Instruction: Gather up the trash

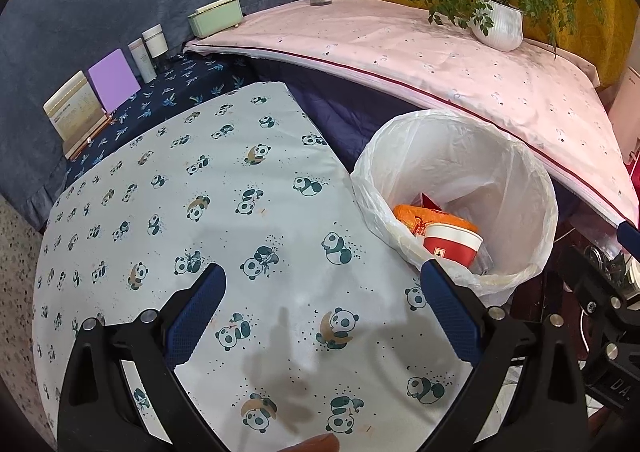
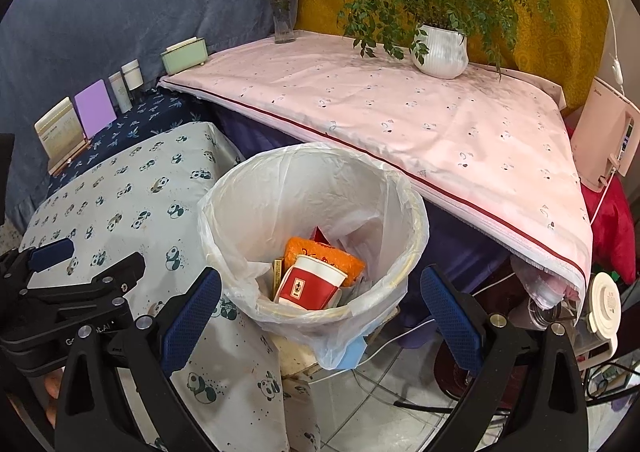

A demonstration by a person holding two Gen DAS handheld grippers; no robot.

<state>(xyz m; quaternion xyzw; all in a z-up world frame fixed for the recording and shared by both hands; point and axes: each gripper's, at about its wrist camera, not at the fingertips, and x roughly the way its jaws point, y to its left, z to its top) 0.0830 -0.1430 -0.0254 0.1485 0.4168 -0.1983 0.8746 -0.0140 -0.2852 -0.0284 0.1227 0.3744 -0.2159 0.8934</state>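
Left wrist view: left gripper (image 1: 322,284) hangs over the panda-print cloth (image 1: 200,211), blue fingers (image 1: 198,312) spread wide apart, nothing between them. Trash bin (image 1: 520,179) lined with a white plastic bag stands just beside that cloth, on its right edge. Inside the bin: red-and-white paper cup (image 1: 454,248) lying tilted, touching an orange wrapper (image 1: 432,217) behind it, plus a small red scrap (image 1: 430,203) further back.

Right wrist view: right gripper (image 2: 320,290) hovers above the near rim of the bin (image 2: 240,211), fingers (image 2: 190,318) wide apart and empty, one on each side of the bin's front. The cup (image 2: 310,284) sits at the bottom, resting on the wrapper (image 2: 324,252). The other gripper shows at the left of the bin, over the panda cloth (image 2: 132,211).

Behind the bin: pink cloth-covered surface (image 2: 400,103) carrying a white pot with a green plant (image 2: 440,49) and a glass vase of pink flowers (image 2: 284,17). Left of the bin, at the back of the panda cloth: purple card (image 1: 114,79), cream card on a stand (image 1: 74,107), two small bottles (image 1: 148,51), pale green box (image 1: 216,17). White appliance (image 2: 604,139) stands to the right of the bin, beyond the pink cloth's corner.
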